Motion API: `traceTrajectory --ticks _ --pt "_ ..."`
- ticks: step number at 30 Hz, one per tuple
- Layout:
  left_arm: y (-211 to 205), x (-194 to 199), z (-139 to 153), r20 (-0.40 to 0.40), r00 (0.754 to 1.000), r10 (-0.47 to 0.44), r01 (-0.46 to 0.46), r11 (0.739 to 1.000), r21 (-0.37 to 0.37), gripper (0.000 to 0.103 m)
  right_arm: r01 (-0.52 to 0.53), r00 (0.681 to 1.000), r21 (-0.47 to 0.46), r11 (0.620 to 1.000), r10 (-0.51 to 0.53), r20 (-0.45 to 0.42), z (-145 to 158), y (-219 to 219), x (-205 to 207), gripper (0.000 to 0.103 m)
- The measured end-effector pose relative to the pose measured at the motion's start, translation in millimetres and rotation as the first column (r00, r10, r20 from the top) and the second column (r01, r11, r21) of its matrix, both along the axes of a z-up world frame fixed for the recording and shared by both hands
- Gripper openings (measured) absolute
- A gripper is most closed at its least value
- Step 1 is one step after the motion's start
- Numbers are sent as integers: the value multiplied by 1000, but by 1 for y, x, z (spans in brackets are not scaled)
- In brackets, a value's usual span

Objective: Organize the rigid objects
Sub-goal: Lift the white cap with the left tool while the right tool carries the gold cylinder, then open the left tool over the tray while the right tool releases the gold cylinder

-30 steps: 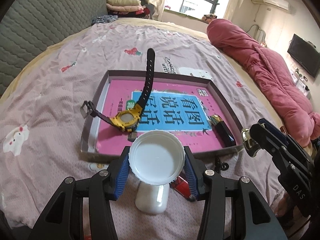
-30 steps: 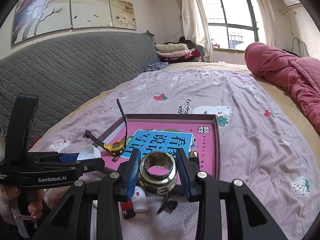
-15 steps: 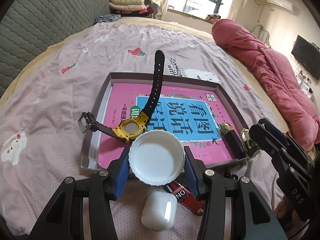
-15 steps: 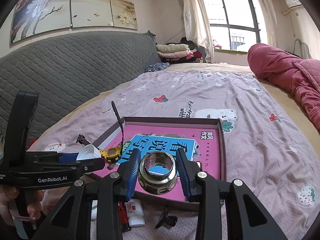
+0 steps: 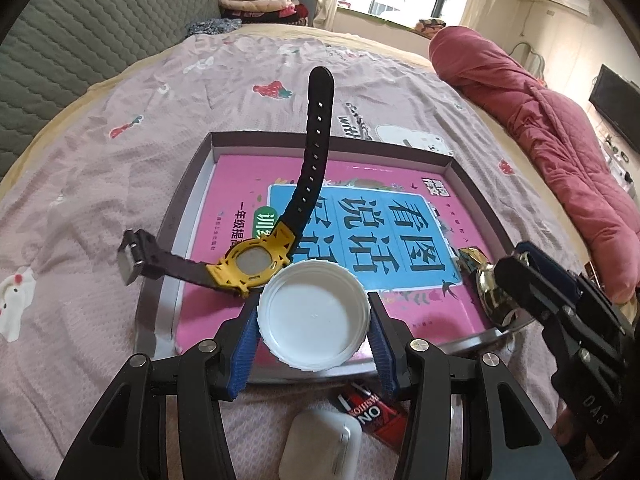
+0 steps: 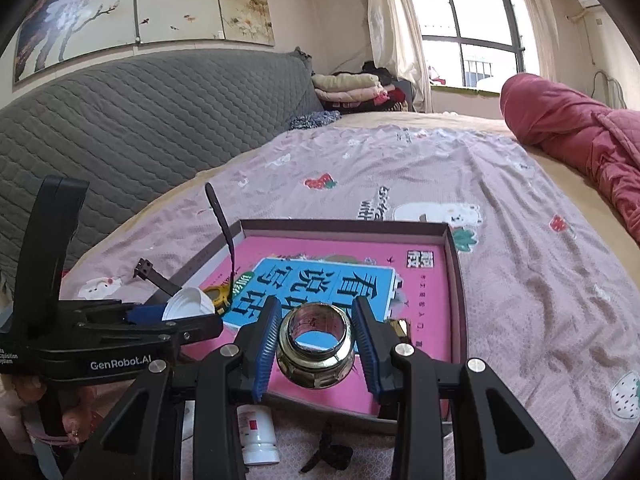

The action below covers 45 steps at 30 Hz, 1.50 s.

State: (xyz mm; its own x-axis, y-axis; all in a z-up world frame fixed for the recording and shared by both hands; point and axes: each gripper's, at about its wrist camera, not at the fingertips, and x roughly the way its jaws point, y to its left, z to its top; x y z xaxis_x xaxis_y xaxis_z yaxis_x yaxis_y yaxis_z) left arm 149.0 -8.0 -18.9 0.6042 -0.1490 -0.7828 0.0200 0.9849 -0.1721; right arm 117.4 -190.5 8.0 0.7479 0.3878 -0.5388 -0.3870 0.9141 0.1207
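The left hand-held gripper (image 5: 313,318) clasps a white lid (image 5: 313,316) above the tray's (image 5: 188,216) near edge. The right hand-held gripper (image 6: 316,346) grips a metal ring (image 6: 316,346), seemingly over the tray's near right corner.

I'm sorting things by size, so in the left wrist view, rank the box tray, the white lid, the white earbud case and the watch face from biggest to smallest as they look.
1. Box tray, clearly largest.
2. White lid, though it is near the camera, so its lead is unsure.
3. White earbud case, partly cut off by the frame edge.
4. Yellow watch face, smallest.
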Motion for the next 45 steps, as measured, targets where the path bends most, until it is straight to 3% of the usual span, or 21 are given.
traceTrajectory --ticks 19,26,45 --pt "-5 16 -19 -27 1000 -10 11 1000 5 51 29 998 -53 998 -32 -62 -21 1 7 37" --pt "-7 17 -27 -46 999 -3 5 999 40 52 21 997 -79 997 -27 -76 -24 6 7 37" --pt "-4 13 -26 -45 999 -6 8 999 41 52 47 993 -105 993 -58 -99 -31 4 9 37"
